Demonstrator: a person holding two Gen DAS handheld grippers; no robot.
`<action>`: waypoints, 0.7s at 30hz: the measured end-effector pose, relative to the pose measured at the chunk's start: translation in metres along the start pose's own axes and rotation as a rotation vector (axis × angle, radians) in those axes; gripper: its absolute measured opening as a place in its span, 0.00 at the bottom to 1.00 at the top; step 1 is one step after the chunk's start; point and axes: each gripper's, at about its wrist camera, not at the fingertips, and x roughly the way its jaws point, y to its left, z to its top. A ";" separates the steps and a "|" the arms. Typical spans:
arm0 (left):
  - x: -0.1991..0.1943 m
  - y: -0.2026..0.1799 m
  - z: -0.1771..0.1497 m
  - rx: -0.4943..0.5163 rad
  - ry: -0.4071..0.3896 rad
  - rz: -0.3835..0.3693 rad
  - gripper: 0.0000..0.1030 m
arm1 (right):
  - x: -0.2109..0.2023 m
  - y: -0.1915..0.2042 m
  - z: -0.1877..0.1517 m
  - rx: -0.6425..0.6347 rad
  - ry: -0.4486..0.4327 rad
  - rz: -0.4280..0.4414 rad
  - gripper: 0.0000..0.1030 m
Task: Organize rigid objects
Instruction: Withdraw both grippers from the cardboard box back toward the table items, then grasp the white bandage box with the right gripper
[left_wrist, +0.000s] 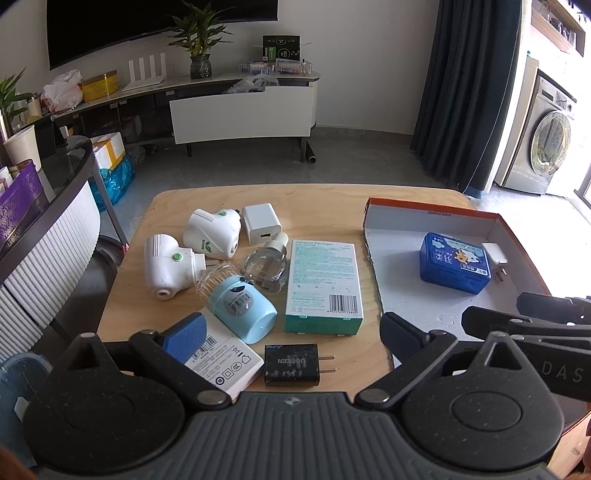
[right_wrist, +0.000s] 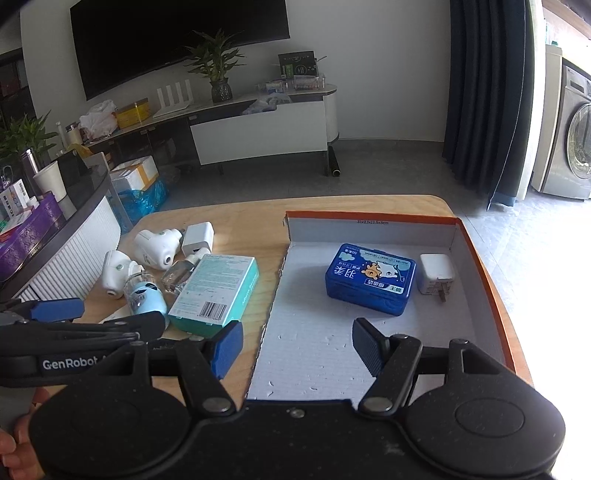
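A shallow orange-rimmed box (left_wrist: 424, 218) (right_wrist: 369, 229) lies on the right half of the wooden table. Inside it sit a blue case (left_wrist: 456, 267) (right_wrist: 369, 278) and a white charger (left_wrist: 495, 254) (right_wrist: 436, 275). My right gripper (right_wrist: 298, 347) (left_wrist: 517, 317) hovers open over the box's near floor, holding nothing. My left gripper (left_wrist: 293, 336) (right_wrist: 99, 315) is open over the loose pile. A black charger (left_wrist: 291, 365) lies between its fingers, untouched. Beyond are a teal bandage box (left_wrist: 323, 288) (right_wrist: 218, 291), a light blue jar (left_wrist: 236, 299) and a clear bottle (left_wrist: 266, 266).
Two white plug-in units (left_wrist: 166, 269) (left_wrist: 212, 234), another white charger (left_wrist: 260, 223) and a flat white box (left_wrist: 221, 365) crowd the table's left half. A ribbed cabinet (left_wrist: 48, 251) stands close at the left. The table's far edge (left_wrist: 295, 186) drops to the floor.
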 end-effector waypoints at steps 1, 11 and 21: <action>0.000 0.002 -0.001 -0.001 0.000 0.002 1.00 | 0.001 0.002 0.000 -0.004 0.002 0.002 0.76; -0.002 0.021 -0.007 -0.024 0.012 0.016 1.00 | 0.009 0.019 -0.003 -0.034 0.023 0.030 0.76; -0.002 0.038 -0.019 -0.049 0.013 -0.016 1.00 | 0.016 0.030 -0.007 -0.051 0.042 0.050 0.76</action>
